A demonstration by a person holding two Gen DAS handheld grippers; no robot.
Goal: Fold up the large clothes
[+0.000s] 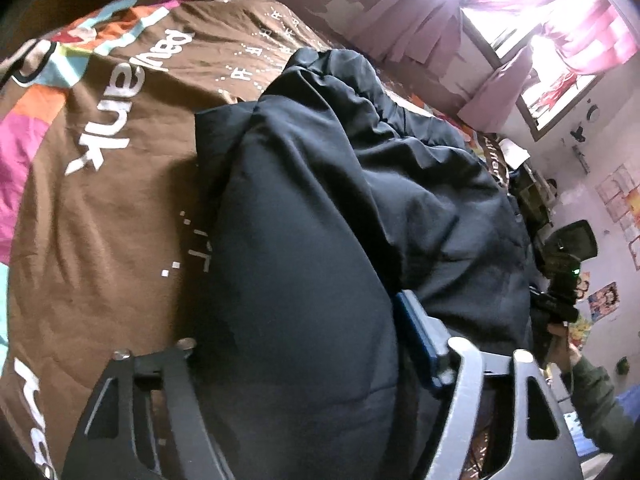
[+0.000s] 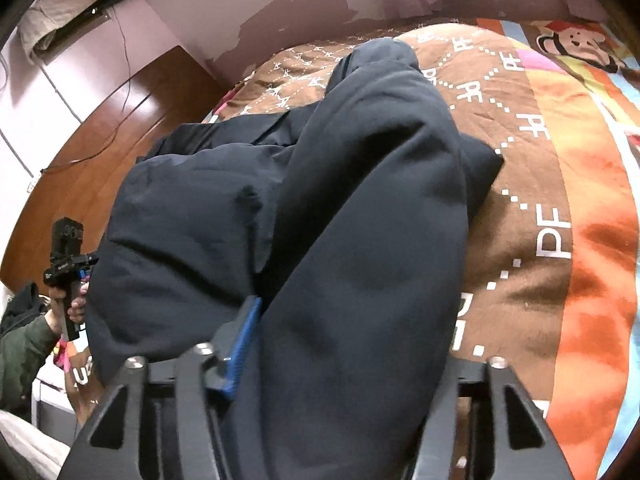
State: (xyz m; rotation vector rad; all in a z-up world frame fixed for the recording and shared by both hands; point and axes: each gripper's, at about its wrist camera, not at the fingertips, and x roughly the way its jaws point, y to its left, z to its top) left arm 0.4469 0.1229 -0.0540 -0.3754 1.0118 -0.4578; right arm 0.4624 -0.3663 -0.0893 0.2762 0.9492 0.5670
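Observation:
A large dark navy padded jacket (image 1: 340, 200) lies bunched on a brown printed bedspread (image 1: 120, 200). My left gripper (image 1: 320, 380) is shut on a thick fold of the jacket; only its right blue finger pad (image 1: 416, 332) shows, the other is under the cloth. In the right wrist view the same jacket (image 2: 360, 220) drapes over my right gripper (image 2: 340, 360), which is shut on another fold; its left blue pad (image 2: 244, 340) shows, the right finger is covered. The far sleeve end (image 2: 380, 56) rests on the bedspread (image 2: 540, 200).
A wall with curtains and a bright window (image 1: 520, 20) stands beyond the bed. A wooden headboard (image 2: 100, 140) curves at the left. The other hand-held gripper shows at the edge of each view, on the right (image 1: 560, 280) and on the left (image 2: 68, 272).

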